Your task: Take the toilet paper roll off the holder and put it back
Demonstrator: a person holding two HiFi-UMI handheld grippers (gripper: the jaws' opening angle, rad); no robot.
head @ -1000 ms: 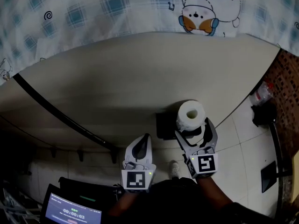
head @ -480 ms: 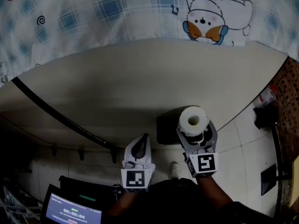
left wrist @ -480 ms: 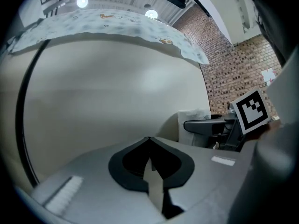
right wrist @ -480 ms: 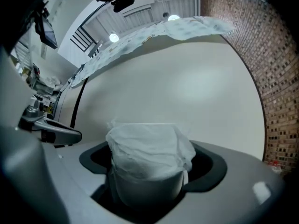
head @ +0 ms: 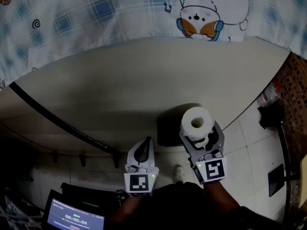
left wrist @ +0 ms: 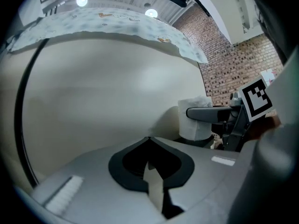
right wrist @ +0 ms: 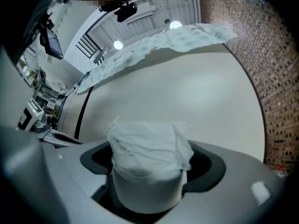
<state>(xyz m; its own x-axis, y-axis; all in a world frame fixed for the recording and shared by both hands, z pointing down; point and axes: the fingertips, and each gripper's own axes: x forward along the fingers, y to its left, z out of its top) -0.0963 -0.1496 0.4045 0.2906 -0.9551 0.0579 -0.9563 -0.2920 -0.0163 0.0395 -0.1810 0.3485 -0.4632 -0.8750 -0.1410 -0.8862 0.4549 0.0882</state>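
Observation:
The white toilet paper roll [head: 197, 122] stands upright between the fingers of my right gripper [head: 200, 131], which is shut on it. Its jaws have just been closing onto the roll. The right gripper view shows the roll [right wrist: 147, 167] filling the gap, with loose torn paper over its top. The black holder [head: 168, 127] sits just left of and below the roll, against the beige wall. My left gripper [head: 144, 149] hovers to the left of the holder, shut and holding nothing. From the left gripper view, the roll [left wrist: 194, 122] is off to the right.
A beige curved wall panel [head: 144, 80] lies ahead, with a checked cartoon cloth [head: 96, 8] above it and a black strip [head: 57, 119] across its left. White floor tiles [head: 249, 138], a brick wall [head: 292, 85] and dark objects [head: 271, 116] are at right. A timer screen [head: 74, 219] glows bottom left.
My right gripper's jaws have narrowed onto the roll and lifted it a little off the black holder. The left gripper has stayed where it was.

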